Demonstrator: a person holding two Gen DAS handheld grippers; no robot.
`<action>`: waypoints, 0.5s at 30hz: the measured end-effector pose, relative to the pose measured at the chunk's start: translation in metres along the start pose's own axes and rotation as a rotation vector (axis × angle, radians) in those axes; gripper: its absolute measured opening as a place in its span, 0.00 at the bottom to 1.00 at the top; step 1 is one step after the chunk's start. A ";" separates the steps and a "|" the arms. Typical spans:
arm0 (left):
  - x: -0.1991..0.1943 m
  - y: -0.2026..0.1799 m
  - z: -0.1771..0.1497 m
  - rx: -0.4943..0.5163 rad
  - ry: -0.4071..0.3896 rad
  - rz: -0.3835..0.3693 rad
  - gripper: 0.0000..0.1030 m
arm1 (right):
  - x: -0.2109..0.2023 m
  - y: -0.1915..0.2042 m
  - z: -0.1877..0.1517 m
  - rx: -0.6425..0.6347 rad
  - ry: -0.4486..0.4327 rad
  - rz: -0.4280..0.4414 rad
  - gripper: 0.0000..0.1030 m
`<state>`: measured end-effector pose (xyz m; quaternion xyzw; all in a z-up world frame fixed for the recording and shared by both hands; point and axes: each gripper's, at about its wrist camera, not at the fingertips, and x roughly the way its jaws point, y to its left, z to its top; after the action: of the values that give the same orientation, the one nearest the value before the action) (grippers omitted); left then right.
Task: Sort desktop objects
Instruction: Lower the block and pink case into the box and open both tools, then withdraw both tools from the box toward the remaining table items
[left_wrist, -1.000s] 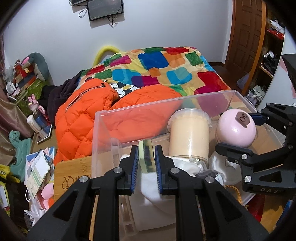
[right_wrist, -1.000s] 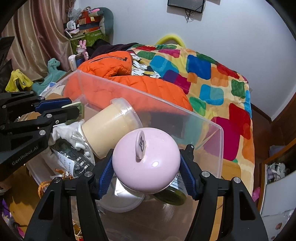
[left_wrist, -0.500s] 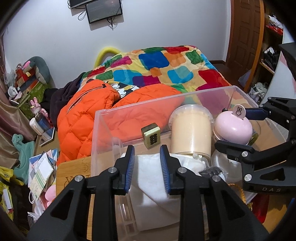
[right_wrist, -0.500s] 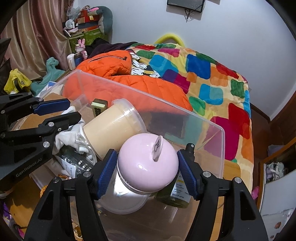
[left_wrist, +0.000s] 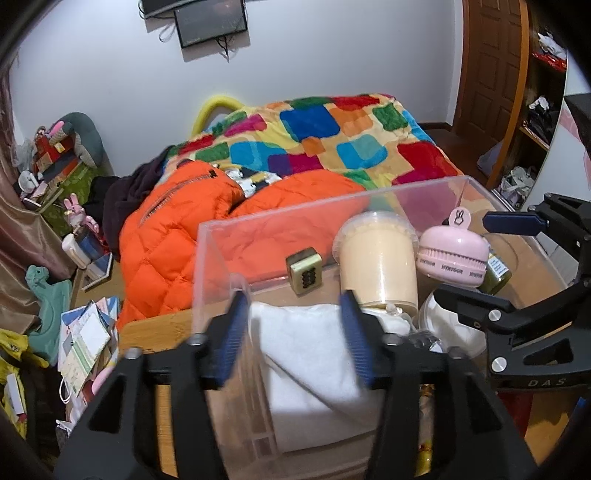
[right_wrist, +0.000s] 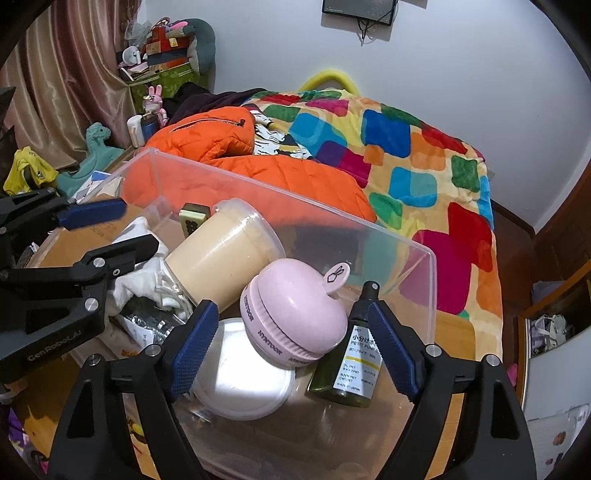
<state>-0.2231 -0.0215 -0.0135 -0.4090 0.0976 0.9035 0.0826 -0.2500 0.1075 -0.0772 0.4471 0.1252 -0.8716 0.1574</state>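
A clear plastic bin (left_wrist: 207, 258) (right_wrist: 424, 288) holds the sorted things. A green mahjong tile (left_wrist: 303, 270) (right_wrist: 192, 218) lies at its back, next to a cream lidded tub (left_wrist: 376, 258) (right_wrist: 221, 254). A pink round brush (left_wrist: 452, 258) (right_wrist: 295, 317) rests on a white lid (right_wrist: 243, 384), beside a green spray bottle (right_wrist: 351, 365). A white cloth (left_wrist: 310, 354) fills the near left. My left gripper (left_wrist: 291, 332) is open and empty above the cloth. My right gripper (right_wrist: 291, 343) is open around the pink brush without gripping it.
The bin stands on a wooden table (left_wrist: 147, 328). Behind it is a bed with a colourful quilt (left_wrist: 332, 140) and an orange jacket (left_wrist: 166, 229). Papers and toys (left_wrist: 81, 339) clutter the left. A wooden door (left_wrist: 491, 66) is at the right.
My left gripper opened and let the mahjong tile drop into the bin, then drew back. My right gripper opened and released the pink brush, which now rests tilted on the white lid.
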 end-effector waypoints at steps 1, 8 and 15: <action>-0.003 0.000 0.000 -0.001 -0.006 -0.001 0.59 | -0.003 0.000 0.000 0.000 -0.005 -0.002 0.78; -0.032 0.002 0.002 0.000 -0.059 0.020 0.69 | -0.027 0.002 0.000 -0.015 -0.050 -0.029 0.78; -0.052 0.002 -0.003 0.002 -0.075 0.029 0.79 | -0.049 0.003 -0.006 -0.007 -0.074 -0.040 0.79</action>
<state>-0.1868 -0.0278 0.0241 -0.3732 0.1015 0.9192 0.0734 -0.2174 0.1150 -0.0409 0.4113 0.1313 -0.8901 0.1461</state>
